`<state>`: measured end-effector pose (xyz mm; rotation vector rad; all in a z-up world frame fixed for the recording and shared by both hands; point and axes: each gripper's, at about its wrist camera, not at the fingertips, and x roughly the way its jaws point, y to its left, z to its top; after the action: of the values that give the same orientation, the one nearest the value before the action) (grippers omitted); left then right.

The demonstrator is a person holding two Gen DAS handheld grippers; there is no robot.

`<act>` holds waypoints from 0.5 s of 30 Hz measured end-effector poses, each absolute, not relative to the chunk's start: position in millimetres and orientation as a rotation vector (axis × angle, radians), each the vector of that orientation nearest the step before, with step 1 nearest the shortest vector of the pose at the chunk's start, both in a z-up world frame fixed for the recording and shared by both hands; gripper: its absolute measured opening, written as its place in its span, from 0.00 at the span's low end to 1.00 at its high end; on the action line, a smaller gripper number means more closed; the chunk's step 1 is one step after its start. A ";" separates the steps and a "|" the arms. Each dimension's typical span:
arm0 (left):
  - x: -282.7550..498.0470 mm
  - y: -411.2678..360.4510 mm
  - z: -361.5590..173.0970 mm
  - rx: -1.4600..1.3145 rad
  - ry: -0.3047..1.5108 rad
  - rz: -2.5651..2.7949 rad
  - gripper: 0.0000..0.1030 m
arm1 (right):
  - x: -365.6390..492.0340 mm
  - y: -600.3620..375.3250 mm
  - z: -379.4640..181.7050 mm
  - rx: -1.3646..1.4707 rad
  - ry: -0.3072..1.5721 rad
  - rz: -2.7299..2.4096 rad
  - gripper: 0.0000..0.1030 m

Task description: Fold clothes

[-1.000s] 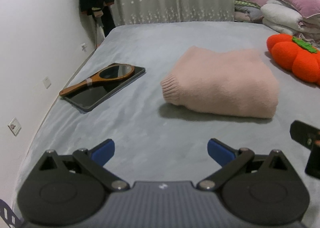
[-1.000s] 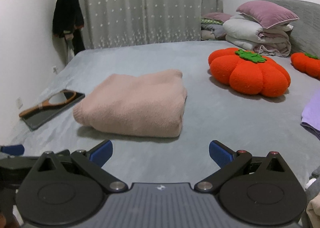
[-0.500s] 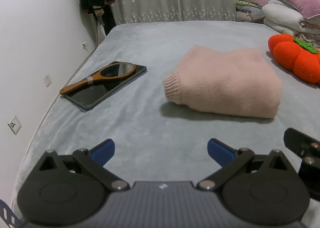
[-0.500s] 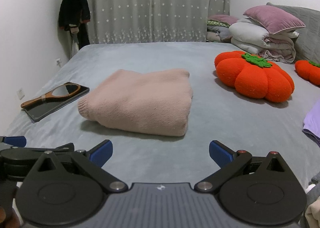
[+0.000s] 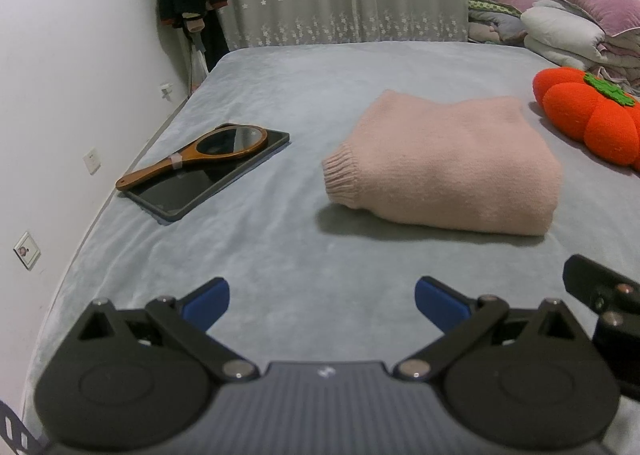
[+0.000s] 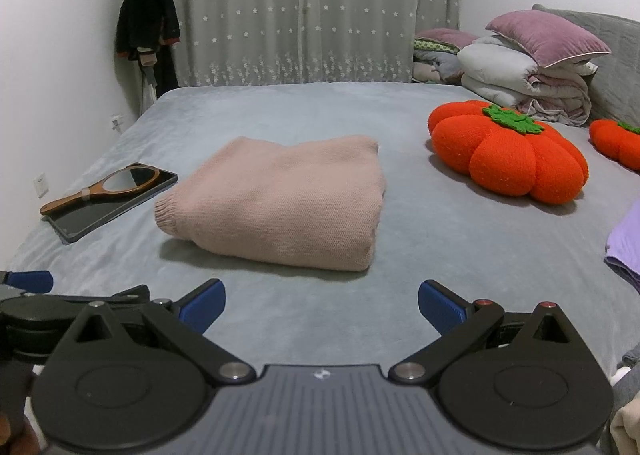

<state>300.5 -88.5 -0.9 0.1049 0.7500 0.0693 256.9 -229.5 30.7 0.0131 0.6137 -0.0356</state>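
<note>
A pink knitted sweater [image 5: 444,165] [image 6: 280,201] lies folded into a thick rectangle on the grey bed [image 5: 312,87] [image 6: 420,239], ribbed cuff end to the left. My left gripper [image 5: 322,305] hovers open near the bed's front edge, short of the sweater, nothing between its blue pads. My right gripper [image 6: 320,307] is open too, empty, directly in front of the sweater. Part of the right gripper's body shows at the right edge of the left wrist view; a blue fingertip [image 6: 30,281] of the left gripper shows at the left of the right wrist view.
A wooden hand mirror [image 5: 200,153] [image 6: 104,189] rests on a dark tablet [image 5: 208,175] at the left. An orange pumpkin cushion [image 6: 508,157] [image 5: 592,119] sits to the right, a second one [image 6: 618,141] beyond. A lilac garment [image 6: 626,243] lies at the right edge. Pillows and quilts [image 6: 532,67] are stacked at the back.
Both grippers have drawn back and risen slightly, so the sweater sits a little farther off and lower in the views. Both stay open; the sweater has not moved.
</note>
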 end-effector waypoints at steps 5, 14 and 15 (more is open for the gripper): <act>300.5 -88.5 -0.1 0.102 0.750 0.068 1.00 | 257.5 -229.9 30.7 0.012 0.613 -0.035 1.00; 301.4 -84.7 -0.9 0.087 0.752 0.054 1.00 | 257.4 -236.3 31.2 0.034 0.611 -0.033 1.00; 301.8 -84.2 -0.9 0.086 0.751 0.056 1.00 | 256.9 -237.5 31.6 0.039 0.610 -0.032 1.00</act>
<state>301.8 -84.2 -0.9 0.0857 0.7511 0.0564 256.9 -237.5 31.6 0.0395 0.6096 -0.0317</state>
